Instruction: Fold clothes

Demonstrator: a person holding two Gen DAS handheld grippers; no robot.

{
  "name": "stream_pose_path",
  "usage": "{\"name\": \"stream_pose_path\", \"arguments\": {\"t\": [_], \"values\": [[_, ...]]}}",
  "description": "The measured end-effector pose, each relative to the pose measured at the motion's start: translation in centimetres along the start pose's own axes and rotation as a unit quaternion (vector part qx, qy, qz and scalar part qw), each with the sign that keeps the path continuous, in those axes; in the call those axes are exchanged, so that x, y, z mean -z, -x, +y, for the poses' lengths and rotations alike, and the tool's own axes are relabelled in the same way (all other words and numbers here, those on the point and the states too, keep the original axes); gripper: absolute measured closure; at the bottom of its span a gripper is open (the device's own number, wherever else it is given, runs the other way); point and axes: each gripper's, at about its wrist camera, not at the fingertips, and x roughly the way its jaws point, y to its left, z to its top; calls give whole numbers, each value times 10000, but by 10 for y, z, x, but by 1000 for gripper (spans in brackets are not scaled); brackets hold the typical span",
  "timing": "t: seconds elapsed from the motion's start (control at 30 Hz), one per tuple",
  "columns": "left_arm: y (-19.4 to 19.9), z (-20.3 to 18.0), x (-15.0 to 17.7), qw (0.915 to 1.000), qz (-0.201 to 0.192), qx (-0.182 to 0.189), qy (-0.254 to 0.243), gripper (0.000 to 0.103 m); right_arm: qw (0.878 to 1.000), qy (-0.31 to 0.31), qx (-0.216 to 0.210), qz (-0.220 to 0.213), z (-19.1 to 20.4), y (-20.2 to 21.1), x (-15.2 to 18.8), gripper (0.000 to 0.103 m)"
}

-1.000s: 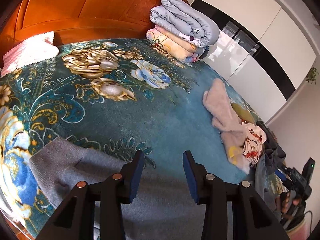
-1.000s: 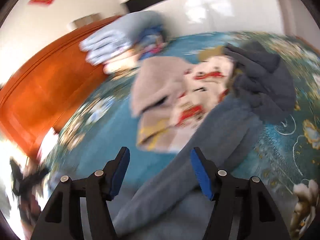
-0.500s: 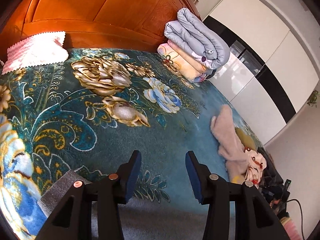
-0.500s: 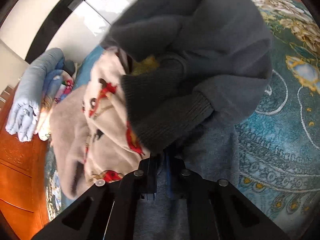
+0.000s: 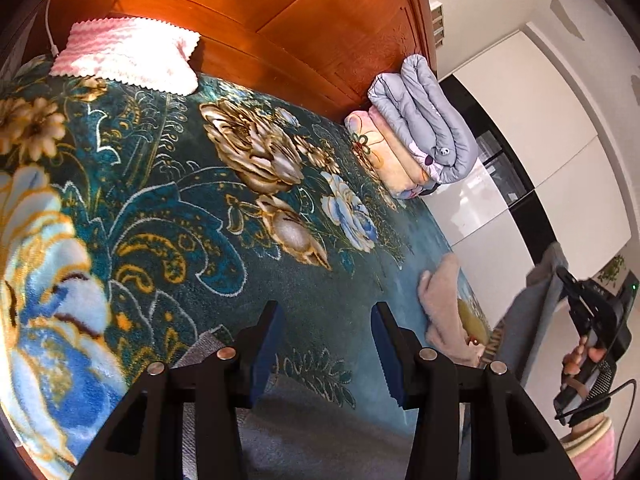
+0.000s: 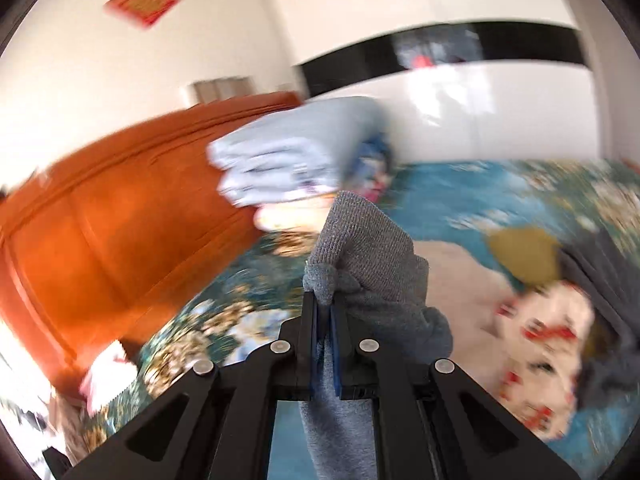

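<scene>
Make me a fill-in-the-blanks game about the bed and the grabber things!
1. The right gripper is shut on a ____ knit garment.
2. The left gripper has its jaws ____.
3. The pink towel lies against the ____ headboard.
4. The folded quilts are stacked on the ____ blanket.

Missing words: grey; open; wooden; floral

Open floral bedspread (image 5: pixel 168 216) ahead of the left claw (image 5: pixel 326 344); folded quilts (image 5: pixel 416 128) and beige garment (image 5: pixel 444 308) block the right side.
</scene>
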Motion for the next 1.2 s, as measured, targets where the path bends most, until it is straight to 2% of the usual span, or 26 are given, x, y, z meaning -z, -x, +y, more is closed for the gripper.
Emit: {"name": "stream_pose_path", "arguments": {"t": [0.1,0.23,0.33,0.4,0.5,0.57,0.6,0.63,0.7,0.8,0.87,0.93,1.0,1.1,1.17,1.2], "values": [[7,12,-5,9998,-107,-65,153,51,9963,676,-374,382,73,-52,20,97],[12,26,-11,9992,-171,-35,356,51,9832,1073,-658,1320,144,-126,92,97],[12,31,-13,9989,-190,-14,438,51,9674,1234,-661,2109,161,-164,161,97],[9,31,-13,9989,-143,1,455,51,9592,1261,-675,2438,164,-177,192,97],[2,27,-11,9993,-12,19,377,51,9510,1185,-1072,2646,166,-178,200,92],[-1,24,-10,9995,50,28,310,51,9480,1116,-1339,2665,161,-167,193,75],[-2,23,-9,9996,77,22,283,51,9474,1077,-1494,2619,157,-157,186,63],[-2,22,-8,9996,103,9,259,51,9483,1043,-1586,2542,151,-145,177,58],[-5,20,-7,9996,160,-18,222,50,9504,993,-1754,2367,132,-119,161,57],[-10,17,-4,9994,269,-61,198,49,9618,1074,-1460,2049,70,-64,138,51],[-18,15,-3,9986,460,69,255,49,9684,1111,-1013,1992,20,-33,131,48],[-31,10,-2,9971,700,29,298,49,9726,978,-390,2071,-43,-1,130,48],[-48,1,-4,9946,989,-164,269,48,9694,704,86,2350,-105,25,141,48],[-84,-13,-12,9883,1433,-476,202,48,9559,412,733,2812,-184,55,165,47],[-111,-16,-19,9821,1733,-664,311,48,9458,142,911,3113,-224,63,187,47],[-124,-14,-23,9789,1843,-749,475,48,9459,50,860,3127,-233,63,192,47]]}}
